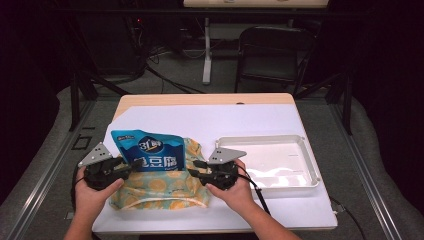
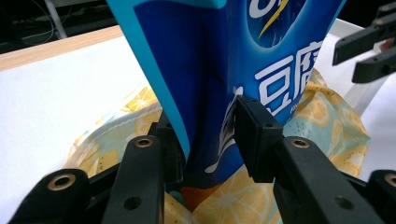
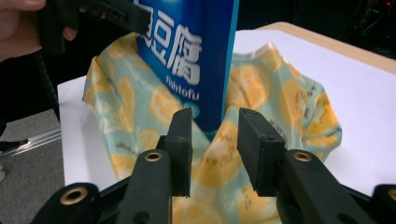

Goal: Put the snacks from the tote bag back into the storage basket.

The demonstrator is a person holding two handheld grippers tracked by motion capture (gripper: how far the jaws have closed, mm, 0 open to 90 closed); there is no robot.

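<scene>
Packet, blue fish-tofu (image 1: pixel 146 150): stands partly inside lemon-print cloth bag (image 1: pixel 165 192) on white table (image 1: pixel 165 117). Left gripper (image 2: pixel 208 135): jaws clamped on packet's edge. Right gripper (image 3: pixel 215 135): jaws parted around bag's rim, pads not pressing. White tray (image 1: pixel 300 165): right of bag.

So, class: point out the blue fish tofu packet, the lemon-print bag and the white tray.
blue fish tofu packet (image 1: pixel 150 150), high view, printed front.
lemon-print bag (image 1: pixel 165 192), high view, lower fabric.
white tray (image 1: pixel 312 167), high view, right rim.

we list a blue packet (image 1: pixel 149 150) with white lettering. we list a pale green bag (image 1: pixel 165 190), patterned with yellow lemon slices.
</scene>
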